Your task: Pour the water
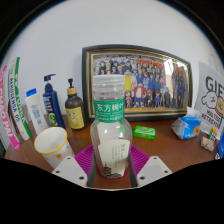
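the tool [110,170] is seen closed in on a clear plastic bottle [109,128], both pink pads [85,157] pressed against its lower body, so the bottle is gripped upright between the fingers. a white cap and a green label with white characters are carried by the bottle; whether water is inside cannot be told for sure.

just to the left of the fingers, near, a pale paper cup [52,146] is found standing open-mouthed on the brown tabletop [160,150], close beside the bottle but not touching it.

farther back on the left, a row of toiletries is lined against the wall: a white tube [35,108], a blue pump bottle [51,100], and a small amber bottle with a dark pump [74,108]. pink and green packaging [12,100] is leaned at the far left.

behind the bottle, a framed group photograph [140,80] is propped against the wall. to the right, a small green packet [145,131] and a blue wrapped item [186,126] are laid on the tabletop, with a printed box [211,112] at the far right.
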Motion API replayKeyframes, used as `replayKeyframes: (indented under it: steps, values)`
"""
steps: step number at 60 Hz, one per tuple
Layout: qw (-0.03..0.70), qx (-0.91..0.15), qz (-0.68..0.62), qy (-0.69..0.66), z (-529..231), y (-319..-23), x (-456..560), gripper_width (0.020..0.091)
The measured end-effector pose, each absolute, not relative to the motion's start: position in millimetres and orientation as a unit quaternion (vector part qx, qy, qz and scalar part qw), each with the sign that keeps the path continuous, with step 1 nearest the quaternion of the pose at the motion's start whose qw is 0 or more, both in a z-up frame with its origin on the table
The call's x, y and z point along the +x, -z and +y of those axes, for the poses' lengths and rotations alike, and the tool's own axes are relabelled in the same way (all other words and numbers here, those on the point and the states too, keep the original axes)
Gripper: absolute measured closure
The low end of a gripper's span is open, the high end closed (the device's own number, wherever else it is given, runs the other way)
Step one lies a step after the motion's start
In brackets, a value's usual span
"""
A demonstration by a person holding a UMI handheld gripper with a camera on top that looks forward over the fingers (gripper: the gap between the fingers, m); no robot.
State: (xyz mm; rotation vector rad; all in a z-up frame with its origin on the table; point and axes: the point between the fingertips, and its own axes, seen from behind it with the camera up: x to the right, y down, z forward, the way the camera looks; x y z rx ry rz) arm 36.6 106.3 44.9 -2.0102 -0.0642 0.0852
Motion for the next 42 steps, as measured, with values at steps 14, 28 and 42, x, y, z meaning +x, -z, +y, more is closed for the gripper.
replayKeyframes:
  steps: [14,28,42]
  values:
    - [0.491,-0.870,-0.009,-0.040,86.3,-33.1,36.1,0.0240]
    - [0.446,-0.895,0.025,-0.002,14.2,-73.9,32.0,0.0250]
    - [0.406,-0.912,0.035,0.044,-85.0,-131.2,7.4,0.0250]
